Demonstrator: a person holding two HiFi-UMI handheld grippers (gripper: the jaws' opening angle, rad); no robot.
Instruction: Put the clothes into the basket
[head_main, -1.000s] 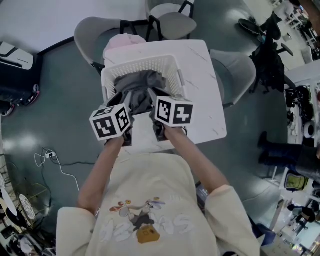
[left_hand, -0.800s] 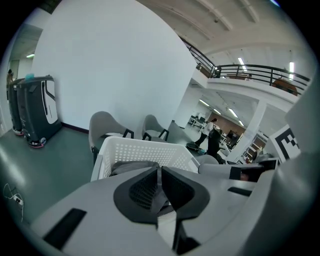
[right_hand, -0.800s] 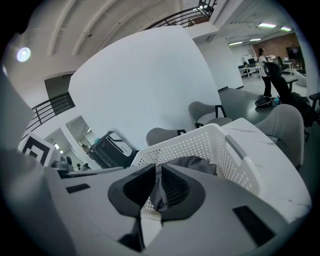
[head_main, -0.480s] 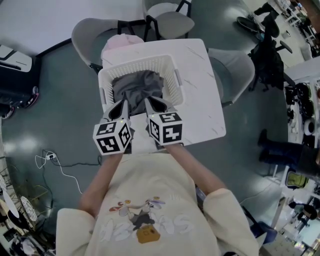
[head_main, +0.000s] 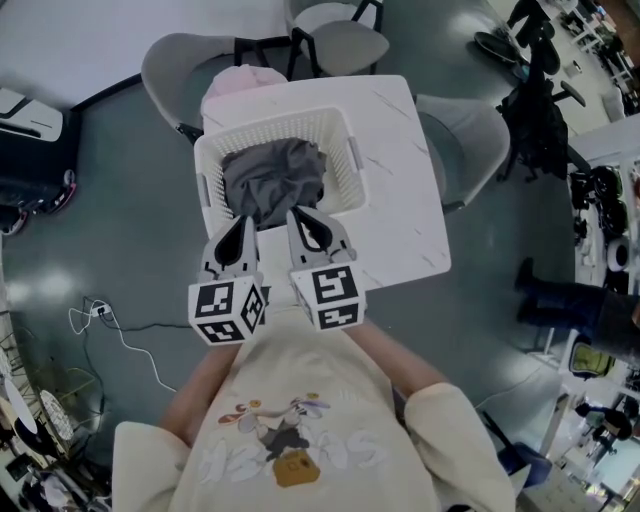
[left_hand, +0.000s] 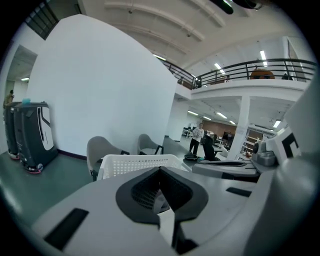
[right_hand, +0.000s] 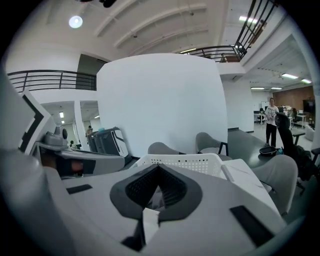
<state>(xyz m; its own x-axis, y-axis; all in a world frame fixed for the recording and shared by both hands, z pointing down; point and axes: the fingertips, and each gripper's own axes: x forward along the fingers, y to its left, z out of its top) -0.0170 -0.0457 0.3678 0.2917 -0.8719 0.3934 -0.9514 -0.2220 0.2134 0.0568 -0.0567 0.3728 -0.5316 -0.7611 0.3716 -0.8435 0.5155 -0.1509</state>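
Note:
A white perforated basket (head_main: 340, 135) stands on the white marble table (head_main: 400, 210). A bundle of grey clothes (head_main: 272, 178) lies inside it. My left gripper (head_main: 240, 222) and right gripper (head_main: 299, 215) hover side by side just short of the basket's near rim, both pointing at it. Both are shut with nothing between the jaws; the right one's jaws have just closed empty. In the left gripper view the shut gripper (left_hand: 160, 170) points at the basket (left_hand: 131, 164). The right gripper view shows the same: gripper (right_hand: 159, 166), basket (right_hand: 187, 161).
Grey chairs (head_main: 175, 70) stand round the table's far and right sides. A pink cloth (head_main: 243, 80) lies on the chair behind the basket. A dark wheeled unit (head_main: 35, 140) is at the left, and cables (head_main: 100, 315) lie on the floor.
Both grippers have drawn back out of the basket toward the person and risen a little. Their jaws have shut, and the grey clothes stay in the basket.

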